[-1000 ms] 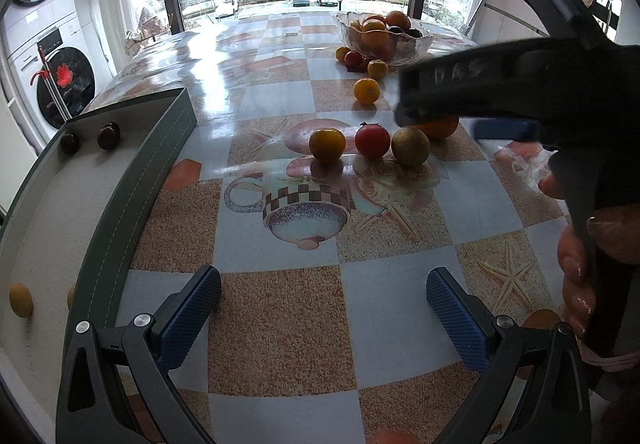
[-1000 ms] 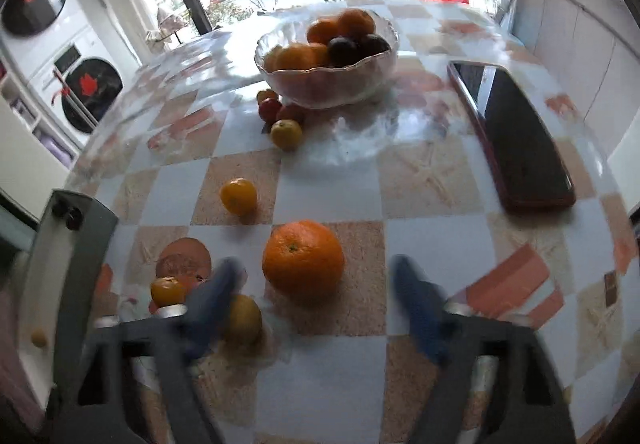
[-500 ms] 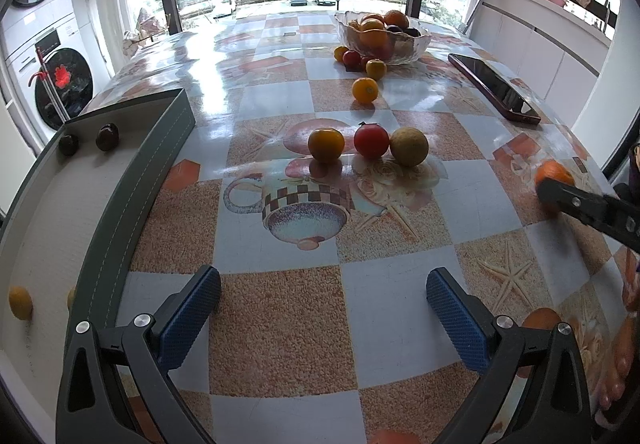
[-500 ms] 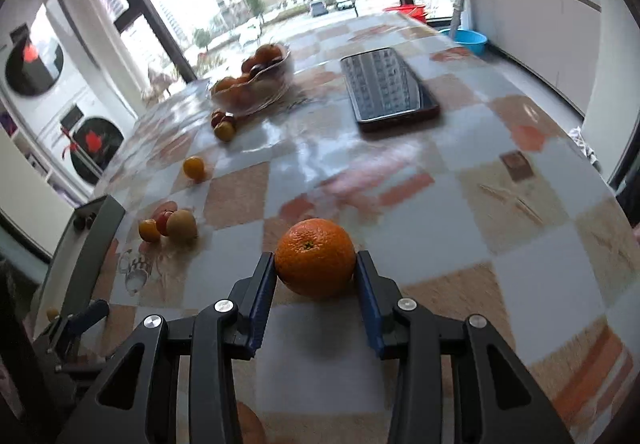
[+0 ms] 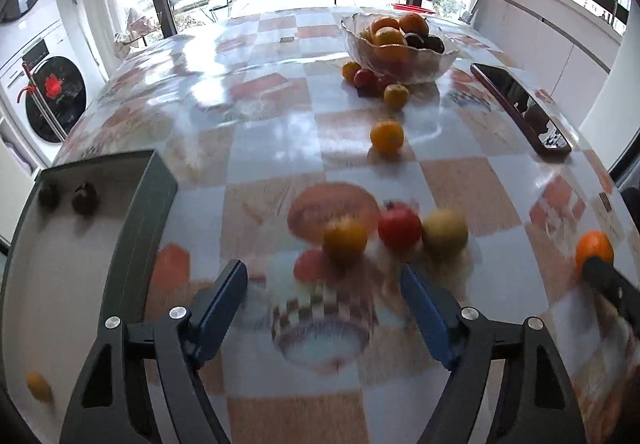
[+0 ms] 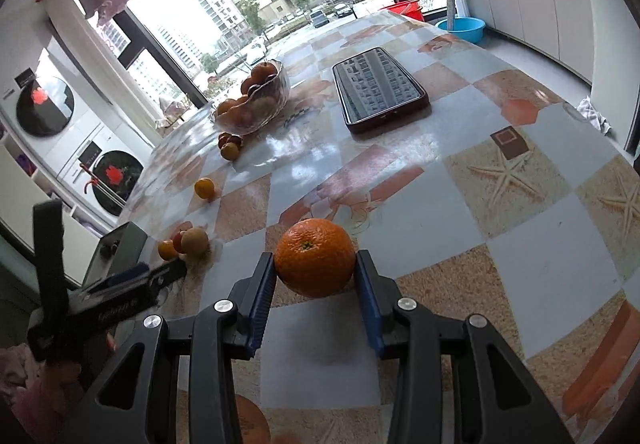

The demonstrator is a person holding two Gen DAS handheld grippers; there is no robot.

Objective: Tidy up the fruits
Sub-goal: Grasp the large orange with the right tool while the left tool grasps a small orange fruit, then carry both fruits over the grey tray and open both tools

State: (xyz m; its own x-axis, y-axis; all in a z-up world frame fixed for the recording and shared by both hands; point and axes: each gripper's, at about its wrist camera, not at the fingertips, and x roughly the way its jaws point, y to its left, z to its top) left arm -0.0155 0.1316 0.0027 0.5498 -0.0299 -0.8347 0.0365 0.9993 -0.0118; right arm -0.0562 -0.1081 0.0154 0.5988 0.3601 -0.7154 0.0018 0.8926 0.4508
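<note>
Right tongs (image 6: 315, 276): blue pads pressed on both sides of a large round orange (image 6: 315, 257), gripping it above the tabletop (image 6: 460, 204), with its shadow on the pale square below.
Left tongs (image 5: 324, 292): jaws closing, with nothing between the blue pads; they hover over a printed teacup picture on the near part of the tabletop.
Cluster ahead of left tongs: a small orange-yellow fruit (image 5: 345, 237), a round red fruit (image 5: 399, 226) and a yellowish-green fruit (image 5: 445, 231) sit side by side just beyond the pad tips, blurred.
Lone fruit: a small orange mandarin (image 5: 386, 136) sits alone farther off, between the cluster and the bowl.
Bowl: a clear glass bowl with a wavy rim (image 5: 400, 56) stands at the far side, heaped with oranges and dark fruits; three small fruits lie against its near left foot.
Phone: a dark smartphone in a red case (image 6: 380, 90) lies flat to the right of the bowl, well apart from the held orange.
Tray: a grey-green rectangular tray with a pale floor (image 5: 152, 204) sits at the left edge; two dark round fruits (image 5: 85, 198) rest in its far corner and a small yellow fruit (image 5: 38, 386) near its close end.
Obstruction: the tray's raised right wall stands between the cluster and the tray floor.
Surroundings: stacked white washing machines (image 5: 48, 100) at far left, windows beyond.
</note>
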